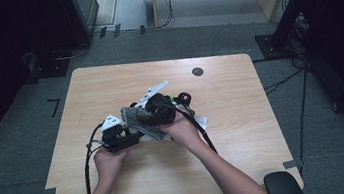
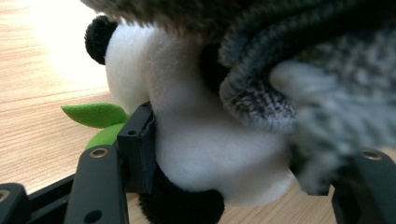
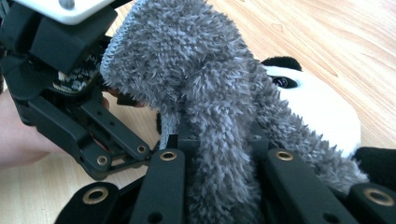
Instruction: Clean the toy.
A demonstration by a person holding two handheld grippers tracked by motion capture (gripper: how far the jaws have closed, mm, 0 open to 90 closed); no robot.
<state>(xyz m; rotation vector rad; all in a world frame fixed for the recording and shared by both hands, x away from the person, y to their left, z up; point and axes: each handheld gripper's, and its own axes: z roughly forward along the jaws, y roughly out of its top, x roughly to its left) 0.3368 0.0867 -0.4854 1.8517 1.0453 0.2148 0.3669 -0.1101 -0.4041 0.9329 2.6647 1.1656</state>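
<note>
A panda plush (image 2: 205,154) with a white body, black ears and a green leaf (image 2: 93,114) sits between the jaws of my left gripper (image 2: 252,149), whose pads press into its sides. A grey fuzzy cloth (image 3: 205,79) with a knit cuff drapes over the panda's head (image 3: 317,107). My right gripper (image 3: 224,149) is shut on this cloth, pinching a fold of it. In the high view both hands meet over the table's middle, the left gripper (image 1: 123,136) facing the right gripper (image 1: 149,114), with the grey cloth (image 1: 134,116) bunched between them.
The wooden table (image 1: 108,85) has a round black grommet (image 1: 197,71) at the back. A small red and black object (image 1: 185,97) lies just behind the right hand. Cables (image 1: 87,163) trail off the front edge. Dark stands and furniture ring the table.
</note>
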